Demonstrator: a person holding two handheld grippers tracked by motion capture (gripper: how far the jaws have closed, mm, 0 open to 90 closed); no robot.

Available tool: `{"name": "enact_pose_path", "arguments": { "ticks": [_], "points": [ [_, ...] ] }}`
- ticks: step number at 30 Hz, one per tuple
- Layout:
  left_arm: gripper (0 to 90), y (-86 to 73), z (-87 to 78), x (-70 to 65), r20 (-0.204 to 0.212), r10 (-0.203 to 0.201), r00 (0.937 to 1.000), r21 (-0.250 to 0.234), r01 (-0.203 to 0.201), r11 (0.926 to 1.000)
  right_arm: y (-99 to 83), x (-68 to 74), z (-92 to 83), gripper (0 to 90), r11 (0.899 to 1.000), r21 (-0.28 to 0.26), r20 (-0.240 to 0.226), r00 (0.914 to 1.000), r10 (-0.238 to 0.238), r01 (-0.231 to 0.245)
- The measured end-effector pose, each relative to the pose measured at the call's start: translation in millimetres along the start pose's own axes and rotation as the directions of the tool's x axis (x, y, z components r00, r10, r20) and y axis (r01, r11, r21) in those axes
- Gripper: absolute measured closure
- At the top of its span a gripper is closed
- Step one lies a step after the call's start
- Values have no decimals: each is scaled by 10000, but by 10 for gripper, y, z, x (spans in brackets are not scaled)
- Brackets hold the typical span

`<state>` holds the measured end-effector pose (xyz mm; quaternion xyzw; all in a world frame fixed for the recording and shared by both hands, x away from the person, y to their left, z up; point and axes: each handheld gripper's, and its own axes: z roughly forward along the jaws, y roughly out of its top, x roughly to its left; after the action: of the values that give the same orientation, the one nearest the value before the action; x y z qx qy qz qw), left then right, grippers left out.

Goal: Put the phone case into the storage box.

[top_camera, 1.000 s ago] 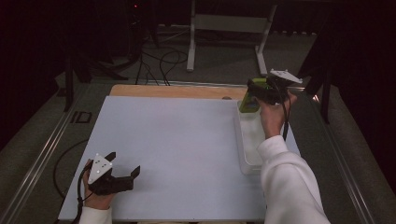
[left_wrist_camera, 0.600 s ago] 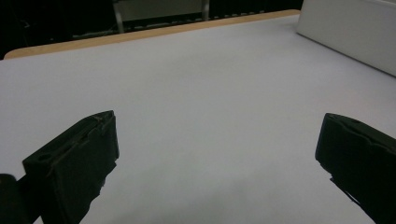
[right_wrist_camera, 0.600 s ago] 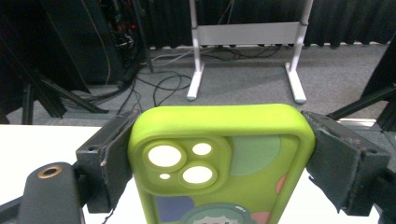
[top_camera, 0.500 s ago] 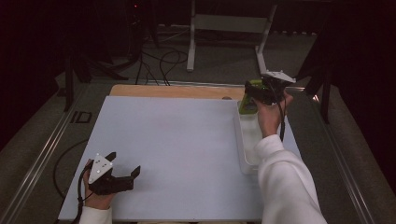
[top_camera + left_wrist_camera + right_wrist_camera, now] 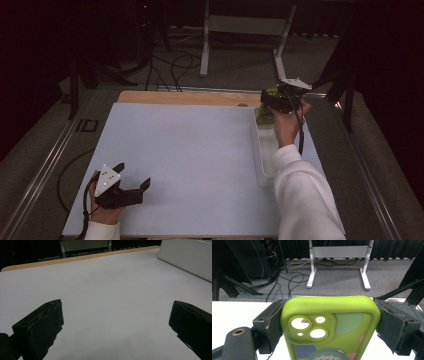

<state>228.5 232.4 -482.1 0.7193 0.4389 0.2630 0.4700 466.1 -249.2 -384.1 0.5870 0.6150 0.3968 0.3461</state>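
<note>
Phone case held above the tray at the desk's far right corner

A green phone case (image 5: 329, 327) is clamped by its long edges between the jaws of the right gripper (image 5: 280, 102), its long axis running along the jaws, camera cut-outs outermost. It is carried over the far end of the white tray (image 5: 261, 160) by the desk's right edge. The left gripper (image 5: 131, 190), jaws wide and empty, is rested at the near left corner, well apart. Compared with a second ago, the case has been brought slightly lower and leftward
</note>
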Motion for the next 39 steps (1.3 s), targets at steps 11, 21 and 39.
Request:
{"name": "enact_pose_path", "arguments": {
  "ticks": [11, 21, 39],
  "points": [
    [1, 2, 4, -13, 38, -5, 10000, -24, 5, 10000, -44, -16, 38, 158, 9998, 128, 89, 9999, 134, -135],
    [1, 4, 5, -15, 61, -5, 10000, -22, 5, 10000, -130, -36, 100, 157, 9993, 333, 150, 9998, 137, -142],
    [1, 8, -7, -14, 36, 17, 10000, -33, -17, 10000, -249, -65, 204, 156, 9972, 666, 248, 9992, 312, -328]
  ]
}}
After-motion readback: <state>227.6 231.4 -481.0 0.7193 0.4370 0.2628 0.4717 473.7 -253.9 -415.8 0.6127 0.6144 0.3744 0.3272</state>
